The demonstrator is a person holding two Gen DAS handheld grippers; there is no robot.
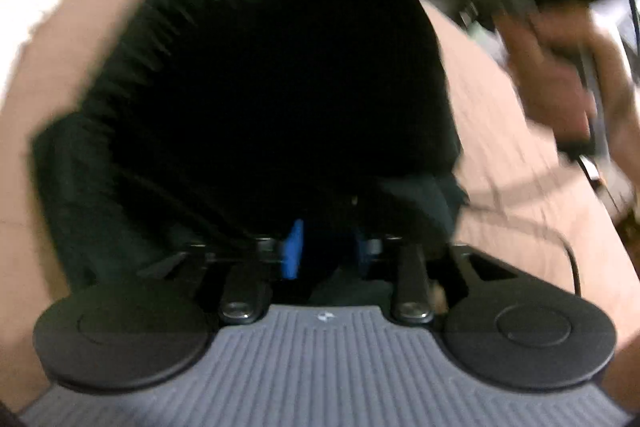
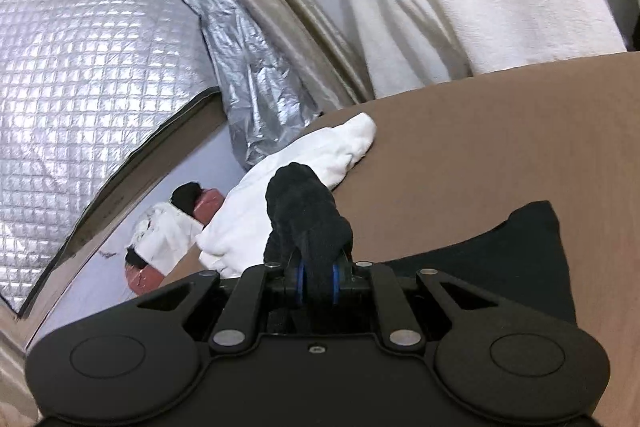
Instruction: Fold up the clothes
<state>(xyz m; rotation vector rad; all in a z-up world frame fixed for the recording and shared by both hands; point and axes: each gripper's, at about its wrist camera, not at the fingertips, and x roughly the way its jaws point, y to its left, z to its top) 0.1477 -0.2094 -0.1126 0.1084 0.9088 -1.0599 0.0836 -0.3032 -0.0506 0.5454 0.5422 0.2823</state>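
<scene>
Brown bedding (image 2: 480, 131) fills the frame's right; no writing reads. Right gripper (image 2: 318, 283) pinches black garment (image 2: 304, 211); left gripper (image 1: 326, 247) jaws parted, grasping nothing.

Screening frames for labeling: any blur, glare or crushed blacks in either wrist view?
Left wrist: heavy motion blur; black garment is a detail-less dark mass, person's hand smeared. Right wrist: sharp; glare on the quilted foil sheet, strong fisheye bending at the edges, black cloth in the right tool shows little texture.

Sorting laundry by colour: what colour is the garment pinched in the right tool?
Black, clearest in the right wrist view.
</scene>
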